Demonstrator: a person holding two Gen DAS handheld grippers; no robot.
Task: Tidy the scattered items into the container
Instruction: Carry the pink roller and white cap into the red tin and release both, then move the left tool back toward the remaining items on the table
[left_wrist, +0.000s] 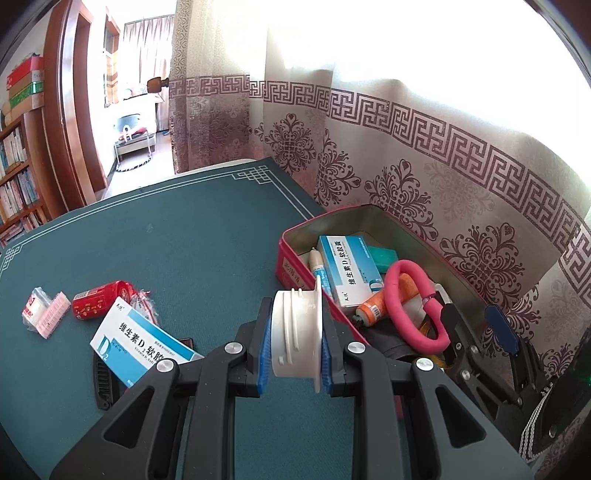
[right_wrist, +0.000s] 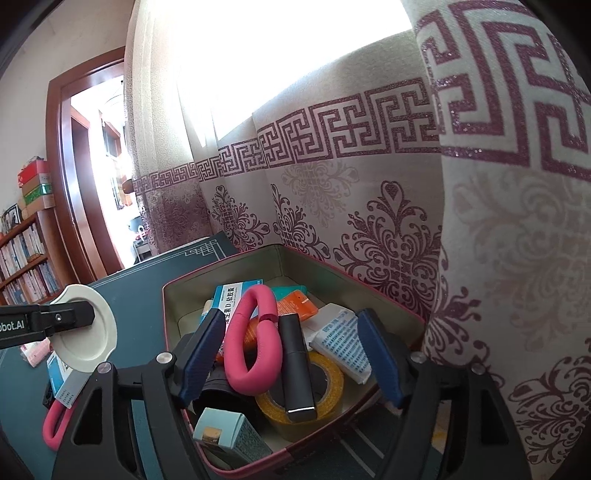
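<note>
My left gripper (left_wrist: 295, 332) is shut on a white flanged plastic ring (left_wrist: 295, 334), holding it over the green table just left of the red tin (left_wrist: 291, 266). The tin holds a blue-white medicine box (left_wrist: 349, 269), a pink foam loop (right_wrist: 255, 339), a yellow tape roll (right_wrist: 325, 398), a black stick (right_wrist: 297, 369) and several other items. My right gripper (right_wrist: 291, 332) stands open over the tin. The black stick lies between its blue pads (right_wrist: 205, 350), which do not touch it. In the right wrist view the left gripper (right_wrist: 74, 319) and its ring (right_wrist: 92, 347) show at the left.
On the green table (left_wrist: 166, 240) lie a second blue-white medicine box (left_wrist: 144, 343), a red packet (left_wrist: 96, 302), a bagged pink item (left_wrist: 46, 314), a black comb (left_wrist: 103, 380) and another pink loop (right_wrist: 55, 424). A patterned curtain (left_wrist: 424, 155) hangs right behind the tin.
</note>
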